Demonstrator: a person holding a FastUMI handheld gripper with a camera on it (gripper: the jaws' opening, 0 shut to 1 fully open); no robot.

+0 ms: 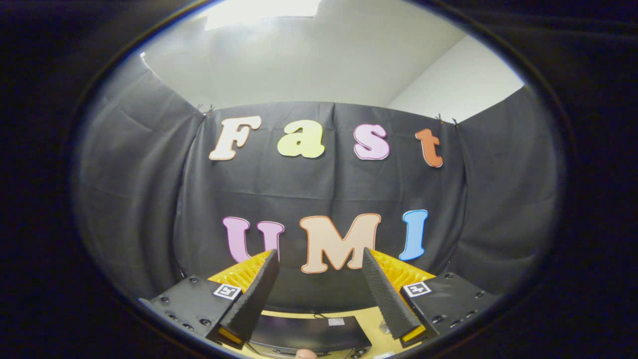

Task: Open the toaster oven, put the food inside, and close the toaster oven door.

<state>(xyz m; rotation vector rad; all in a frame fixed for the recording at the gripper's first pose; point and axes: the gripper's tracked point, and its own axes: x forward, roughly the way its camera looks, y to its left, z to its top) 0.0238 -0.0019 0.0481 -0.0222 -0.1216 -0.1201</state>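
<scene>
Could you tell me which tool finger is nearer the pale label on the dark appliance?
The right finger: the label lies closer to it than to the left finger of the open tool.

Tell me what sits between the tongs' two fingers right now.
Nothing is gripped: the tongs stand open. Through the gap, the gripper view shows the toaster oven top below and black cloth wall beyond.

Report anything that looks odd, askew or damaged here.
Nothing stands out. The gripper is open, its fingers spread with nothing between them, pointing at the black cloth wall. Below the fingers, the dark flat-topped toaster oven sits squarely on the tan wooden table.
</scene>
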